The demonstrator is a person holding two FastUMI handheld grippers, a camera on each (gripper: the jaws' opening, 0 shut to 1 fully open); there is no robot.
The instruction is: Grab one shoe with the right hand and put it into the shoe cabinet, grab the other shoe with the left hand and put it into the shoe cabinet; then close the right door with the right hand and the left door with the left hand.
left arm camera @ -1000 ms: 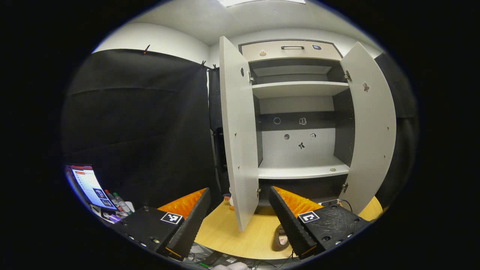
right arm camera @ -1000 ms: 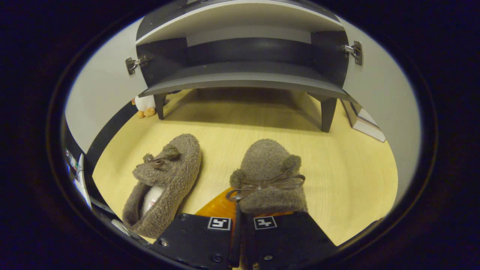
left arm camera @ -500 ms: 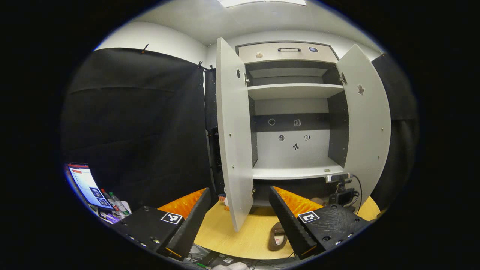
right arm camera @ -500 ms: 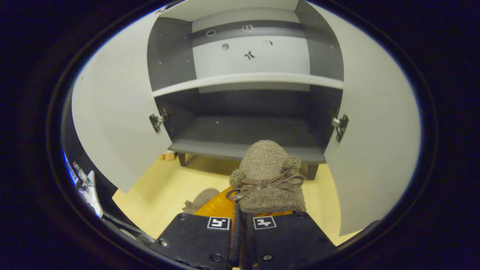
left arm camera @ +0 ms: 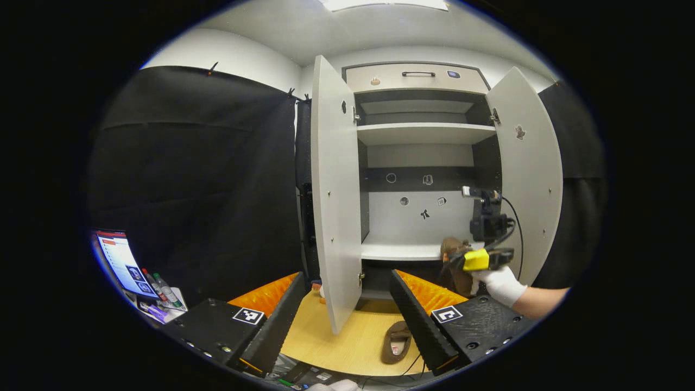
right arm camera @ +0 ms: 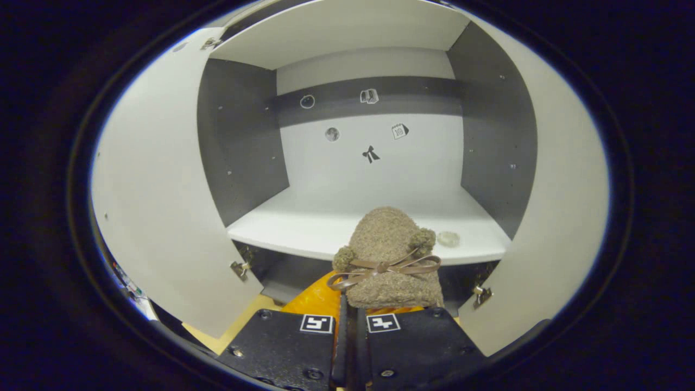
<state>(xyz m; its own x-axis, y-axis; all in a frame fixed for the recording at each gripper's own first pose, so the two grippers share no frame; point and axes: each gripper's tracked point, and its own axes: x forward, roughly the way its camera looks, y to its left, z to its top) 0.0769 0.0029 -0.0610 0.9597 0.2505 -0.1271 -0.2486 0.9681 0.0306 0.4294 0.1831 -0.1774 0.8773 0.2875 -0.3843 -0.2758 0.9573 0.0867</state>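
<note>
A fuzzy brown slipper with a bow [right arm camera: 388,255] sticks out forward from my right gripper [right arm camera: 350,312], which is shut on its heel end, level with the front edge of the cabinet's pale middle shelf [right arm camera: 304,228]. In the left gripper view that same gripper [left arm camera: 480,259], in a white-gloved hand [left arm camera: 502,285], holds the slipper [left arm camera: 452,251] at the shelf's right end. The other slipper [left arm camera: 395,342] lies on the wooden floor just left of my right finger. My left gripper [left arm camera: 347,315] hangs open and low, well back from the cabinet. Both doors [left arm camera: 334,217] [left arm camera: 535,179] stand open.
A small round disc [right arm camera: 448,238] lies on the middle shelf at the right. A drawer [left arm camera: 418,76] tops the cabinet. A lit monitor [left arm camera: 120,262] and bottles [left arm camera: 160,285] sit at the lower left. A small plush toy [left arm camera: 320,290] is by the cabinet's left foot.
My right gripper has lifted its slipper off the floor, up past the dark bottom compartment to the middle shelf. The left gripper has barely shifted.
</note>
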